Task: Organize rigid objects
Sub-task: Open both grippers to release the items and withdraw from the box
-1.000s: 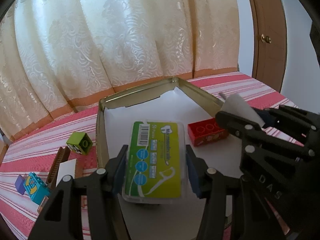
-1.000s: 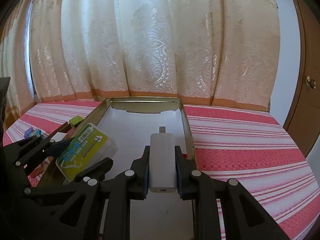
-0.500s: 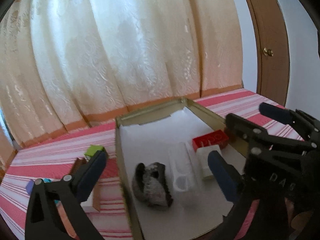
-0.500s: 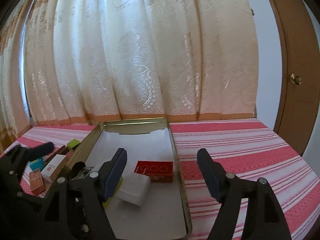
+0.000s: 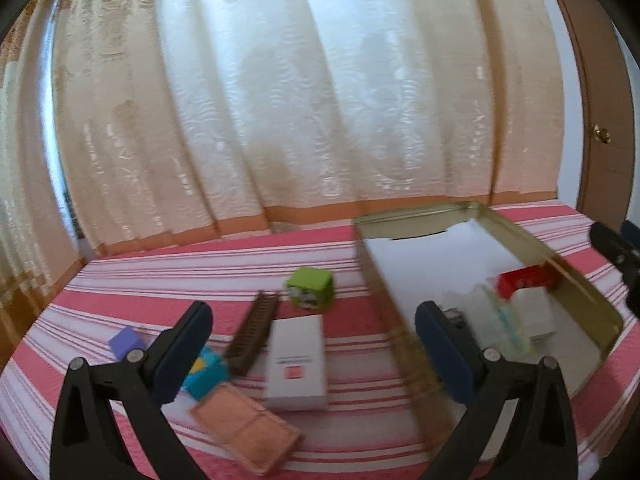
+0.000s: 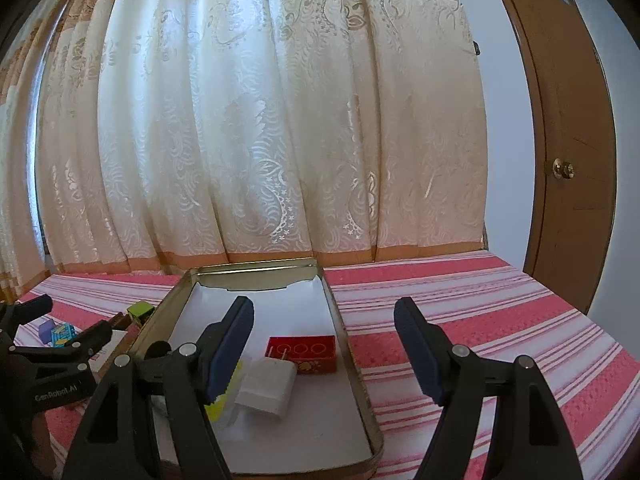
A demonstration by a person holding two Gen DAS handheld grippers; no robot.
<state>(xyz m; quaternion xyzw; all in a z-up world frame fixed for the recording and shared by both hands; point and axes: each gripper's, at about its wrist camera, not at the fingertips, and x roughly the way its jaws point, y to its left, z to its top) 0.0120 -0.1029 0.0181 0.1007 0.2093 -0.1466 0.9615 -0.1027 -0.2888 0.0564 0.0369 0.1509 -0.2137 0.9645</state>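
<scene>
Left gripper (image 5: 312, 344) jaws spread wide, nothing between the pads, hovering over the striped pink bedspread (image 5: 160, 280) left of the gold metal tray (image 5: 588, 300). Below and ahead of it: white box (image 5: 296, 364) lying flat, brown comb (image 5: 254, 334) touching its left edge, green cube (image 5: 310, 292) just beyond, teal block (image 5: 206, 372) and purple block (image 5: 127, 342) partly behind the left finger, peach flat case (image 5: 246, 424) nearest the camera, tilted. Left view blurred. Right gripper (image 6: 324, 344) jaws also apart and empty, less wide than the left, over the tray's near right part (image 6: 340, 320). Inside tray on white liner: red box (image 6: 306, 354) by right wall, white adapter (image 6: 266, 386) touching its near-left corner, yellow-green pack (image 6: 224, 400) partly hidden behind the finger, dark object (image 6: 158, 348) by left wall, too hidden to identify. Cream curtain (image 6: 260, 120) behind, wooden door (image 6: 568, 140) at right.
</scene>
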